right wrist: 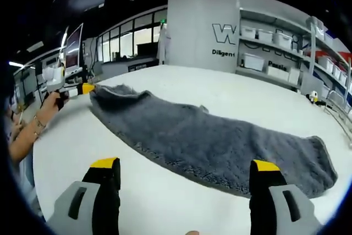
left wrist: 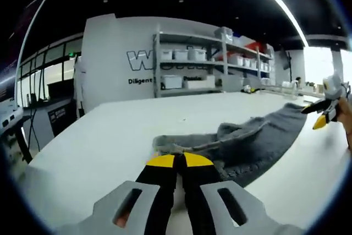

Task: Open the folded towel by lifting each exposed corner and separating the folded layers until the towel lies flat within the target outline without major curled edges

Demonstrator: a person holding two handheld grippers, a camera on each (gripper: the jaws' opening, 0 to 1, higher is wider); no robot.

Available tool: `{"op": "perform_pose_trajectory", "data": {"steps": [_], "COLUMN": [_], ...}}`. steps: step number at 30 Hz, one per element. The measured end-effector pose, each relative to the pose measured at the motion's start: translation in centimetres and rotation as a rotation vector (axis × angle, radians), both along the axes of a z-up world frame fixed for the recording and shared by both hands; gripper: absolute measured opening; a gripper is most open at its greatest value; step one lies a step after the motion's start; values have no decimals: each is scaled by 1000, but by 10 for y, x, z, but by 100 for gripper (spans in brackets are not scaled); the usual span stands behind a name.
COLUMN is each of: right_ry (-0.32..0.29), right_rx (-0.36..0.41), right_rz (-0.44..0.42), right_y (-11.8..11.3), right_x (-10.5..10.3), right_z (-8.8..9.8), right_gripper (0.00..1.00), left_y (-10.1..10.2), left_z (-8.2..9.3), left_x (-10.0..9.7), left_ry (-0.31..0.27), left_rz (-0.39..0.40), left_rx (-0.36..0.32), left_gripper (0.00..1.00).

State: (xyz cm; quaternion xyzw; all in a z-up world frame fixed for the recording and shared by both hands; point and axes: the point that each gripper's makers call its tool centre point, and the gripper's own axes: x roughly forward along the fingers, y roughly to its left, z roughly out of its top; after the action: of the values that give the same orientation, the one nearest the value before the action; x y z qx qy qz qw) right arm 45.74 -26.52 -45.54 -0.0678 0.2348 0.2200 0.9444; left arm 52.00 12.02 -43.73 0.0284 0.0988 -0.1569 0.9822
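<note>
A grey towel [right wrist: 220, 141] lies stretched in a long strip across the white table [right wrist: 137, 202], one layer rumpled near its end [left wrist: 242, 133]. My left gripper [left wrist: 179, 160] is shut on the towel's near corner, yellow tips pressed together. From the right gripper view, that left gripper [right wrist: 82, 88] sits at the towel's far left corner, held by a hand. My right gripper [right wrist: 185, 164] stands open, jaws wide apart just short of the towel's long edge, holding nothing. The right gripper [left wrist: 322, 115] also shows by the towel's far end in the left gripper view.
The white table [left wrist: 110, 136] has a rounded edge, with bare surface on both sides of the towel. Shelves with white bins [left wrist: 190, 53] stand against the back wall. Monitors and desks [right wrist: 71, 48] lie beyond the table's left side. A person's forearm [right wrist: 25, 130] reaches in there.
</note>
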Motion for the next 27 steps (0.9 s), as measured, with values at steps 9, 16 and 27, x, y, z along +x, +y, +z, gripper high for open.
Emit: {"op": "perform_pose_trajectory", "data": {"steps": [9, 16, 27], "right_ry": [9, 14, 17], "right_rx": [0, 2, 6], "right_rz": [4, 9, 14], "right_y": [1, 2, 3], "right_x": [-3, -2, -2], "right_z": [-3, -3, -3], "right_gripper": [99, 99, 99], "left_y": [8, 13, -12], "left_z": [-29, -30, -28], "left_x": [-4, -9, -29], "left_ry": [113, 125, 115], "left_rz": [33, 48, -99], "left_rx": [35, 78, 159], "left_gripper": [4, 27, 62]}}
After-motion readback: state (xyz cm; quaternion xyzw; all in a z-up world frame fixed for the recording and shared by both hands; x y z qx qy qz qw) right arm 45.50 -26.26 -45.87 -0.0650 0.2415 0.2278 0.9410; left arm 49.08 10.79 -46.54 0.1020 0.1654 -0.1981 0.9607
